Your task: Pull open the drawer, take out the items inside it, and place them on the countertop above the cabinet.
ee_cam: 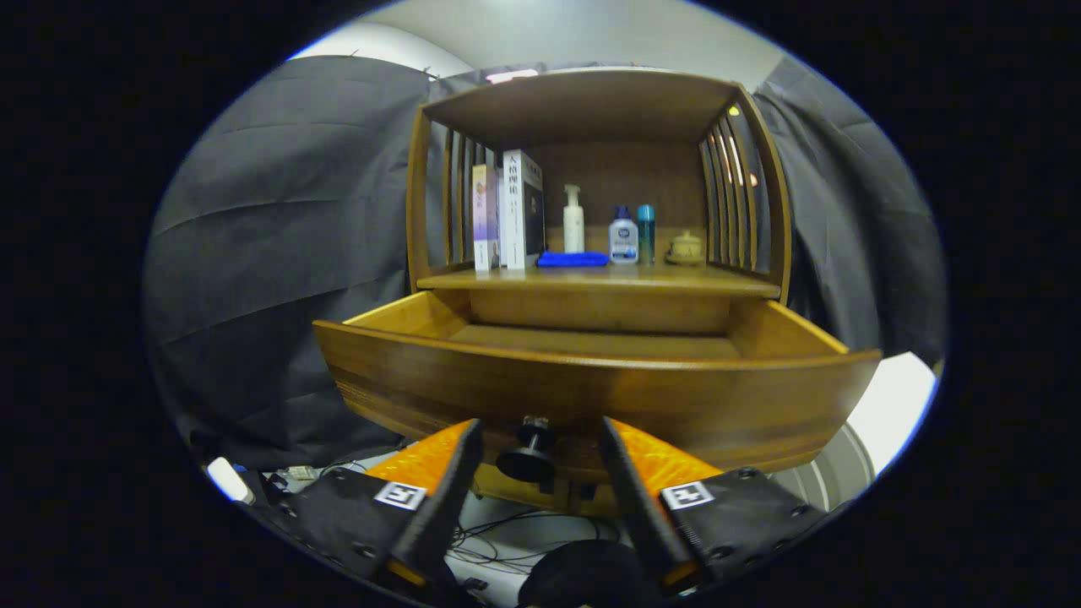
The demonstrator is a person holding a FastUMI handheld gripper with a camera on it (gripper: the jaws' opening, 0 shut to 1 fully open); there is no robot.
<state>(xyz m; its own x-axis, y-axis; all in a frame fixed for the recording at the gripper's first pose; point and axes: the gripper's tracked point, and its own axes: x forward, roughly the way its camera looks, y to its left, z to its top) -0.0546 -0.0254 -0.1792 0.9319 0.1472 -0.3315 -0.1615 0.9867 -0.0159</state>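
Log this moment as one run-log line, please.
drawer: pulled open | gripper: open, fingers either side of drawer knob, not pressing | countertop: books, bottles, cloth

The wooden cabinet carries everything on its countertop, above the pulled-out drawer. From the left stand two upright books, then a folded blue cloth (lying flat), a white pump bottle behind it, a small bottle, a teal bottle and a lidded pot. The gripper has its fingers spread either side of the drawer's knob, not touching it.

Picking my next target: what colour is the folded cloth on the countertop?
Blue; the folded cloth shows best in the gripper view.
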